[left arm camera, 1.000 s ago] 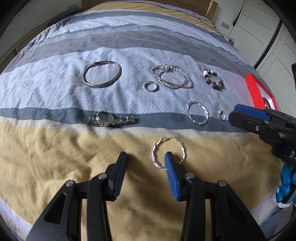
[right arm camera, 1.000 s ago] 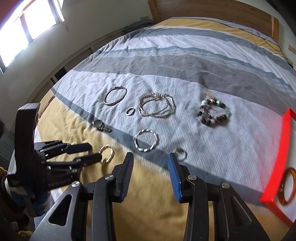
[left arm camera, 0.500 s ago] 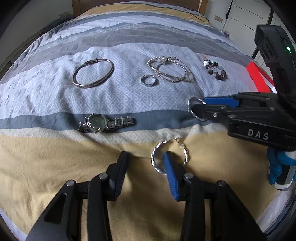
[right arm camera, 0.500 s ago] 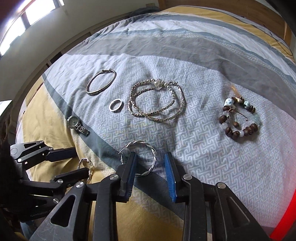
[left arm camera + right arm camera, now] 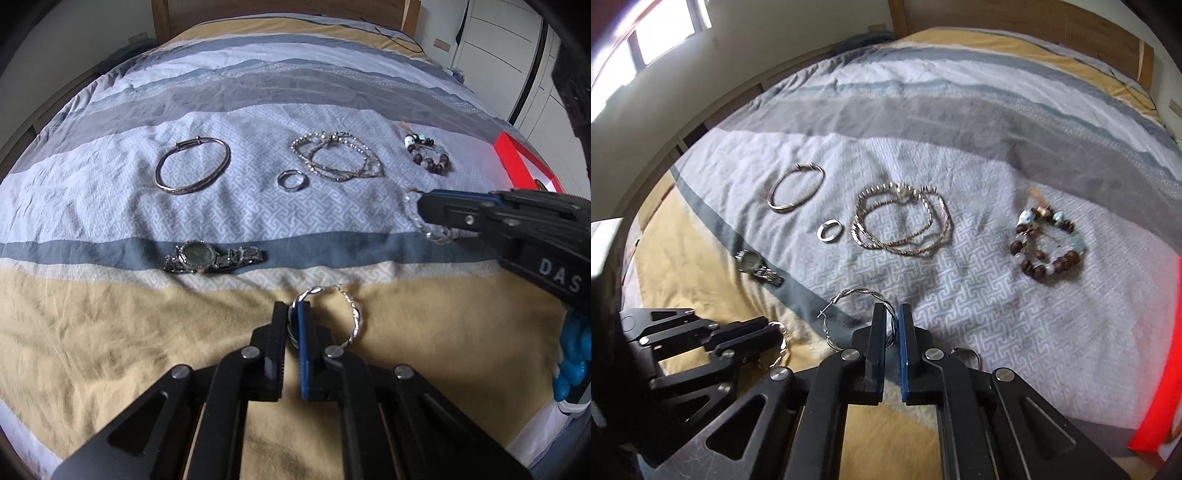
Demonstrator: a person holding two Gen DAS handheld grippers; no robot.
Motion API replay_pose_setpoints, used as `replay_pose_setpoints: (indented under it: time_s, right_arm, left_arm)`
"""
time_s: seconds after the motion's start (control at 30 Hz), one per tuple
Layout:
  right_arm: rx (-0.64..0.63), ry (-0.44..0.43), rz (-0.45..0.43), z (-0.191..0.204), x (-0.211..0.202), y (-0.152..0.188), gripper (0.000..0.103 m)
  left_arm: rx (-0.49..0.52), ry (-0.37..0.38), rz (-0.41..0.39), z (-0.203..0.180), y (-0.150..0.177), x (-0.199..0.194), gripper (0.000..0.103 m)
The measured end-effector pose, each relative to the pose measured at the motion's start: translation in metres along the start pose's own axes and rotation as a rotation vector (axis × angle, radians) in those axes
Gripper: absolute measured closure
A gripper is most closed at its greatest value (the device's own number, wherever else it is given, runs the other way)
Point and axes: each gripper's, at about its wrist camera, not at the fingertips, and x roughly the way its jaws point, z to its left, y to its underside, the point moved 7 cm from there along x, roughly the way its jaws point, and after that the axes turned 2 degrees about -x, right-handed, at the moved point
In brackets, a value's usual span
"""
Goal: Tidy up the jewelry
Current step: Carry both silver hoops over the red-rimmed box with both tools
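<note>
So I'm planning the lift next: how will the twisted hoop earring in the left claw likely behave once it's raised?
The twisted hoop earring is thin wire, so probably very light. It holds its round shape on the bedspread, so likely stiff rather than floppy. The left claw pinches only one side of the rim, so the hoop may swing or pivot.

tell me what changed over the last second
Both claws went from open to shut. The left claw closed on the hoop on the yellow stripe. The right claw moved in toward the second hoop and closed on it. The bangle, ring, chains, beads and watch lie where they were.
</note>
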Motion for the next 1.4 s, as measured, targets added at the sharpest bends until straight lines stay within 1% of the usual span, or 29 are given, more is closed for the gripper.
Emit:
replay_pose_setpoints:
  time_s: [0.17,0.4,0.63,0.87,1.07,1.27,1.4]
  right_arm:
    - [0.012,0.022,-0.054,0.003,-0.047,0.004,0.097]
    - [0.045,0.059,-0.096,0.010,-0.111,0.030,0.097]
    - [0.063,0.102,-0.153,0.020,-0.170,0.060,0.097]
    - [0.082,0.139,-0.216,0.030,-0.222,0.092,0.097]
    - [0.098,0.170,-0.282,0.037,-0.267,0.117,0.097]
    - [0.103,0.205,-0.342,0.041,-0.306,0.133,0.097]
    - [0.110,0.217,-0.378,0.041,-0.324,0.141,0.097]
  left_arm:
    - [0.000,-0.020,-0.044,-0.005,-0.005,-0.029,0.098]
    - [-0.005,-0.018,-0.108,-0.014,-0.003,-0.078,0.098]
    - [0.003,0.003,-0.176,-0.031,0.013,-0.132,0.098]
    - [-0.007,0.025,-0.227,-0.041,0.036,-0.179,0.098]
    - [-0.020,0.043,-0.261,-0.050,0.055,-0.211,0.098]
    - [-0.016,0.061,-0.306,-0.060,0.067,-0.241,0.098]
    - [-0.004,0.070,-0.332,-0.066,0.075,-0.258,0.098]
